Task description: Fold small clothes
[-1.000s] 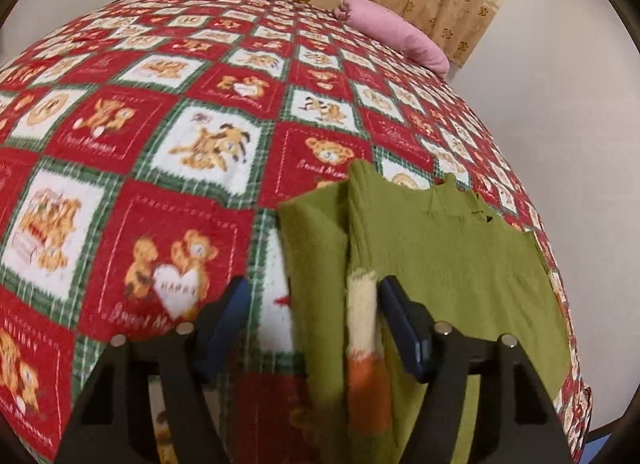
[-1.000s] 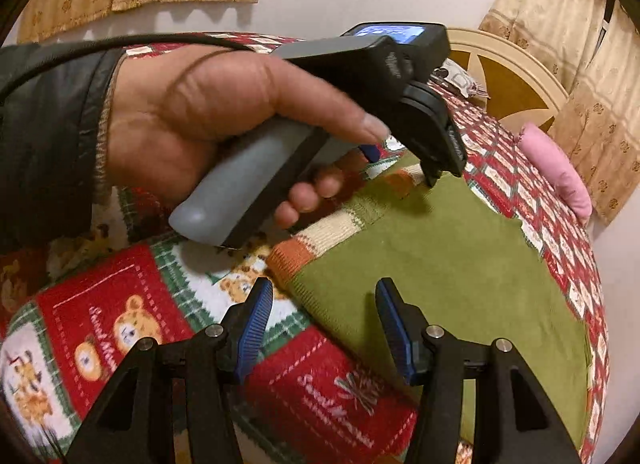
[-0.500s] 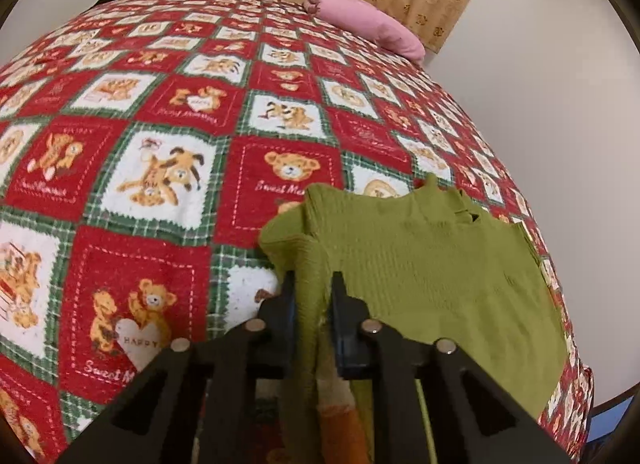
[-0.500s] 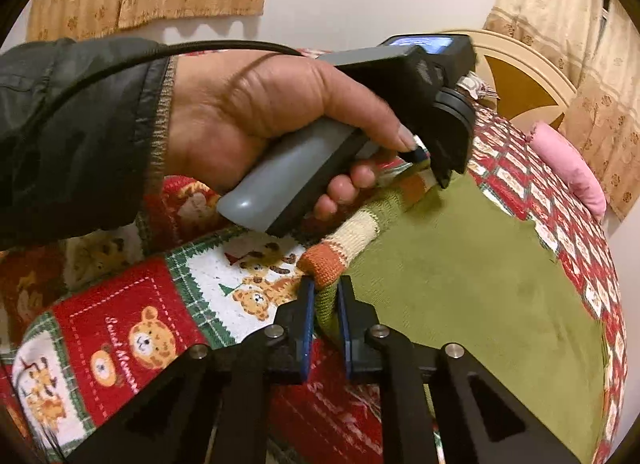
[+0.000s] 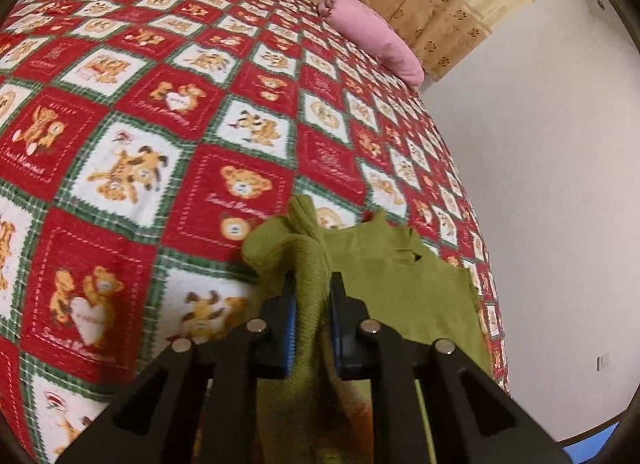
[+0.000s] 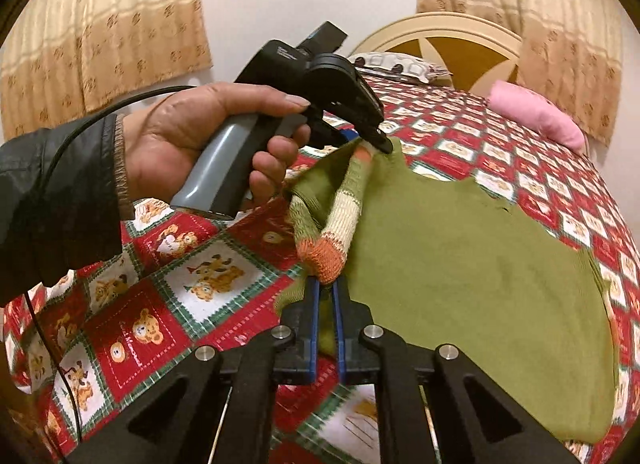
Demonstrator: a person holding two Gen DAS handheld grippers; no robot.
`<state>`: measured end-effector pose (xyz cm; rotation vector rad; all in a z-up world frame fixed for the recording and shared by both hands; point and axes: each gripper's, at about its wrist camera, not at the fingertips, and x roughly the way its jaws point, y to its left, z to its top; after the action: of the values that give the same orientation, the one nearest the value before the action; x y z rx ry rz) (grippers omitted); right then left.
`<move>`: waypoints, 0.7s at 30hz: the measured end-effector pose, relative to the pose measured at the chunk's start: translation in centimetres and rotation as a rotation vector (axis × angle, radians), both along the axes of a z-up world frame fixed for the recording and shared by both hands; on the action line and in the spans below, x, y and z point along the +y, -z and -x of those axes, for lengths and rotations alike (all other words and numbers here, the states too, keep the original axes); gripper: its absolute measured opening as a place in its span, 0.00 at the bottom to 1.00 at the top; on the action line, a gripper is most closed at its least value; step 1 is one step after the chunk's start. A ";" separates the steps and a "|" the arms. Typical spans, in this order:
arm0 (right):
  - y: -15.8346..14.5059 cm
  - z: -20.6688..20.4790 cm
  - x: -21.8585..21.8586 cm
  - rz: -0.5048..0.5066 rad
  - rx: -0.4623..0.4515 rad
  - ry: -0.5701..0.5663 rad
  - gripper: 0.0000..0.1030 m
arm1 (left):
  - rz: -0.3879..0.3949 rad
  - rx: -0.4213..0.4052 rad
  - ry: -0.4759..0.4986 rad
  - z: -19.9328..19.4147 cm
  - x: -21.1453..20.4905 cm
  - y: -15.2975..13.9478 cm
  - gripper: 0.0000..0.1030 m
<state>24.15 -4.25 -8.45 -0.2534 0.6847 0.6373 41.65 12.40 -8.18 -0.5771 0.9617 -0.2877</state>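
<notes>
A bed fills both views, covered by a red, white and green teddy-bear quilt (image 5: 168, 144) under pale walls. Nearest the right wrist camera, the right gripper (image 6: 325, 296) has just been closing and now pinches the orange-and-cream striped cuff of a sleeve (image 6: 340, 220) between its blue pads, the cuff lifted off the quilt. The sleeve belongs to a small green sweater (image 6: 472, 248), which lies spread on the quilt to the right of the gripper, near the bed's edge. Further along the same sleeve, the left gripper (image 6: 376, 140) bites the fabric near where the sleeve joins the body, held by a person's hand (image 6: 208, 136) in a dark sleeve with a black cable trailing from it. In the left wrist view the left gripper (image 5: 312, 292) is clamped on a bunched ridge of green knit that rises between its pads; its jaws have also just been closing. Beyond the sweater the quilt runs to a pink pillow (image 6: 536, 116), a patterned pillow (image 6: 396, 64) and a cream headboard (image 6: 440, 28). Tan curtains (image 6: 104, 24) hang behind.
</notes>
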 end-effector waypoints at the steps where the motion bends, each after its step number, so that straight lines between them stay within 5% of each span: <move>1: 0.0 -0.1 -0.3 -0.007 0.001 0.005 0.02 | 0.001 -0.003 0.003 -0.1 -0.4 -0.2 0.14; 21: -2.0 -0.2 -9.6 -0.160 0.010 0.123 0.01 | 0.074 -0.028 0.103 -1.8 -9.0 -4.6 0.14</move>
<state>24.30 -13.83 -6.46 -0.0598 0.6495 0.5726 43.47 3.42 -3.56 -0.5903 0.9581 -0.4243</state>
